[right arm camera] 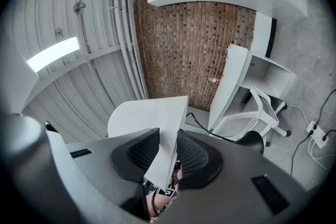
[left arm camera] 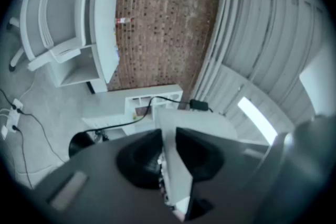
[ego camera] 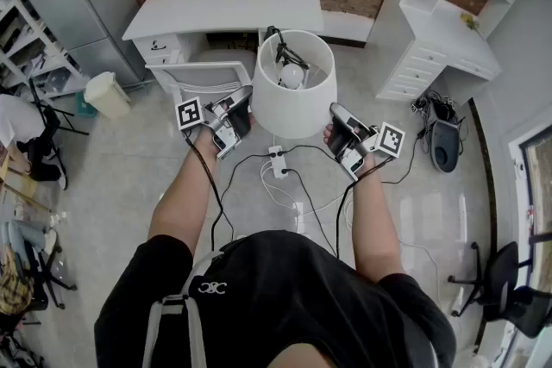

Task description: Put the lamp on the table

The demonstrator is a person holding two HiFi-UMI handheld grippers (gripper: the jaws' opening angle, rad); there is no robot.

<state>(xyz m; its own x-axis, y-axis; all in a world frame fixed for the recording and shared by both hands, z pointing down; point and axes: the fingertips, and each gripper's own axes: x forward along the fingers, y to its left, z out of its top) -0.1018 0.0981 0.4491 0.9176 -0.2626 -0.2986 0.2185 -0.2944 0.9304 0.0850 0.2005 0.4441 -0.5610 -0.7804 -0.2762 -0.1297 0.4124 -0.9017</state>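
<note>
While the left claw (ego camera: 244, 111) and right claw (ego camera: 335, 118) clamp its sides, the lamp (ego camera: 297, 109) hangs upright, opening skyward

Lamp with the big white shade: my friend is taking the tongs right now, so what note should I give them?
Left tongs: shut on the left wall of the white drum-shade lamp.
Right tongs: shut on the shade's right wall.
Lamp: held up between both tongs, above the grey tiled floor, not yet at the long white table.
Done: lamp gripped and off the floor.
Left: probably walk it to the table, set it down upright, then open both tongs.
</note>
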